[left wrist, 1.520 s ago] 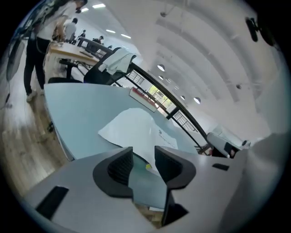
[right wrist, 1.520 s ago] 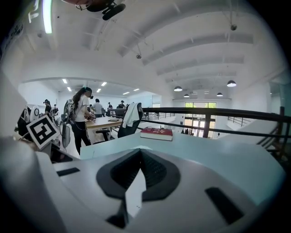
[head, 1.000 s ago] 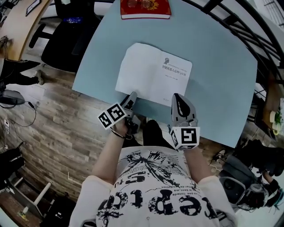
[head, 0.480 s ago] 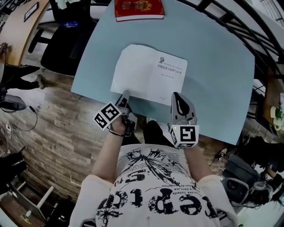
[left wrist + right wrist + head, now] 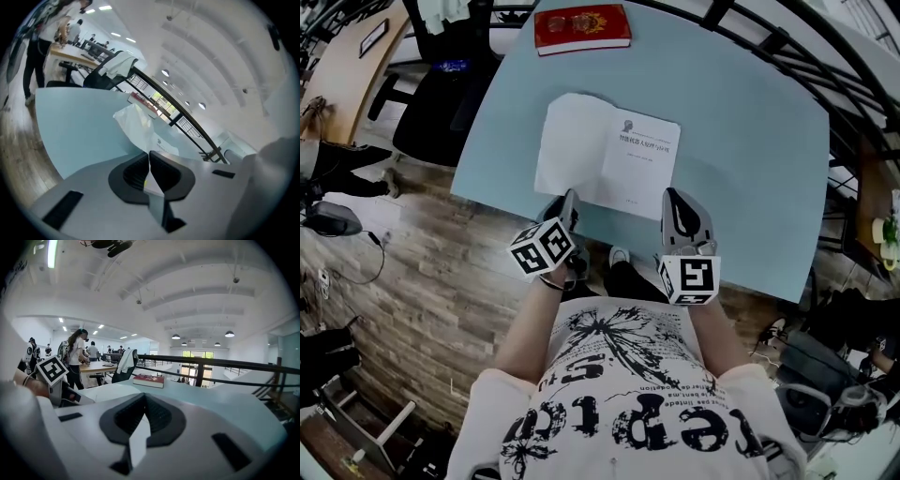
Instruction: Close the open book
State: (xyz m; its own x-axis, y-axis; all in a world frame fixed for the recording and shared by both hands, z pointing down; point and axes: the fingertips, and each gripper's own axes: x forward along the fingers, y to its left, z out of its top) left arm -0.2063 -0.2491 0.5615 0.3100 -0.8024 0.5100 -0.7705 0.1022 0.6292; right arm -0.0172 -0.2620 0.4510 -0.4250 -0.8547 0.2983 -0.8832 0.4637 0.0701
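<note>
The open book (image 5: 609, 155) lies white-paged on the light blue table (image 5: 750, 141), printed title page on the right. My left gripper (image 5: 570, 199) is at its near left corner. In the left gripper view the left gripper (image 5: 149, 157) is shut on the edge of the book's left leaf (image 5: 136, 124), which curls up off the table. My right gripper (image 5: 673, 199) hovers just off the book's near right corner with nothing in it. In the right gripper view the right gripper (image 5: 143, 397) has its pads together.
A closed red book (image 5: 581, 28) lies at the table's far edge and also shows as the red book (image 5: 148, 380). A black office chair (image 5: 441, 103) stands left of the table. A dark railing (image 5: 825, 84) runs along the far right. People stand around a wooden desk (image 5: 96, 366) in the distance.
The left gripper's jaws have shut on the book's near left corner, and the gripper has rolled and risen, lifting the leaf's edge. The right gripper has shifted slightly.
</note>
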